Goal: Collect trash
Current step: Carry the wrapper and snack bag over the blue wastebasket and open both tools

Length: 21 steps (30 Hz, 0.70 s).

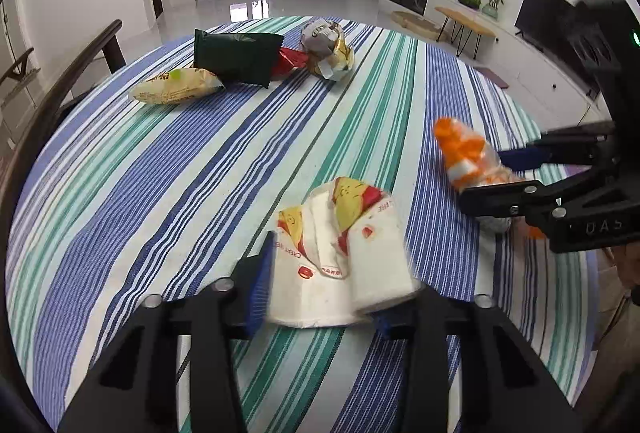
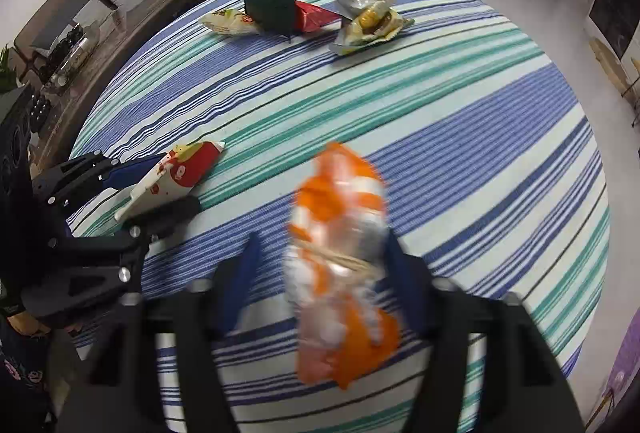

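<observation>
Both grippers are clamping pieces of trash over the striped table.

The left gripper (image 1: 336, 297) is squeezing a crumpled white paper cup (image 1: 344, 265) between its jaws, low over the tablecloth (image 1: 200, 173). The right gripper (image 2: 320, 265) is gripping an orange and white wrapper (image 2: 340, 261), blurred. Four more wrappers are lying together at the far side: yellow (image 1: 176, 89), dark green (image 1: 236, 57), red (image 1: 290, 61) and a crumpled silver one (image 1: 328, 49).

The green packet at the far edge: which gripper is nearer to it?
Left, narrowly. The left gripper, shut on a white wrapper, sits below the green packet. The right gripper, holding an orange bag, is farther right.
</observation>
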Motion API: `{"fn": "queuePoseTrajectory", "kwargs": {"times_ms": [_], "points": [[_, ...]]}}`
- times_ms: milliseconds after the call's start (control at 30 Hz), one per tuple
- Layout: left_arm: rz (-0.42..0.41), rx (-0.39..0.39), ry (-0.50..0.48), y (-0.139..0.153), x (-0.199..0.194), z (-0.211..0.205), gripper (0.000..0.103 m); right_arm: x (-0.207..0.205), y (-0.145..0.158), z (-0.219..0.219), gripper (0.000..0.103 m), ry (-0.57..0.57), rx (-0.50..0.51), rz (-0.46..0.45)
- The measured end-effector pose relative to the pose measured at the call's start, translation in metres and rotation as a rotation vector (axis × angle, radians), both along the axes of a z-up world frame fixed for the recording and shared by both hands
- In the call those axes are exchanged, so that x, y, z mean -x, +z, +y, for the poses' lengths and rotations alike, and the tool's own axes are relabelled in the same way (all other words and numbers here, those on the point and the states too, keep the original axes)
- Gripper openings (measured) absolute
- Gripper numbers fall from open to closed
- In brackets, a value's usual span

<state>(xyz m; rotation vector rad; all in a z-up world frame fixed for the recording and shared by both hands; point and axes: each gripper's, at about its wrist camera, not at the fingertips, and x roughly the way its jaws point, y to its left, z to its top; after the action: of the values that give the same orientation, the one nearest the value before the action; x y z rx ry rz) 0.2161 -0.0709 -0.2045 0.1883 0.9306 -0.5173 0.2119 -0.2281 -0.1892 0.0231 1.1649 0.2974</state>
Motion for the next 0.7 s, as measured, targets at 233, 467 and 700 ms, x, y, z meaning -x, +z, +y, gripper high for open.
{"fn": "queuePoseTrajectory", "kwargs": {"times_ms": [233,467,700], "points": [[0.005,0.117,-0.032,0.015,0.005,0.001,0.036,0.023,0.015,-0.023,0.045,-0.042,-0.065,-0.062],[0.010,0.169,-0.116,0.028,0.035,-0.029,0.036,0.051,0.026,-0.080,0.045,-0.143,-0.247,-0.118],[0.035,0.200,-0.259,0.050,0.078,-0.121,0.037,0.096,0.035,-0.184,0.045,-0.288,-0.199,-0.160]]}}
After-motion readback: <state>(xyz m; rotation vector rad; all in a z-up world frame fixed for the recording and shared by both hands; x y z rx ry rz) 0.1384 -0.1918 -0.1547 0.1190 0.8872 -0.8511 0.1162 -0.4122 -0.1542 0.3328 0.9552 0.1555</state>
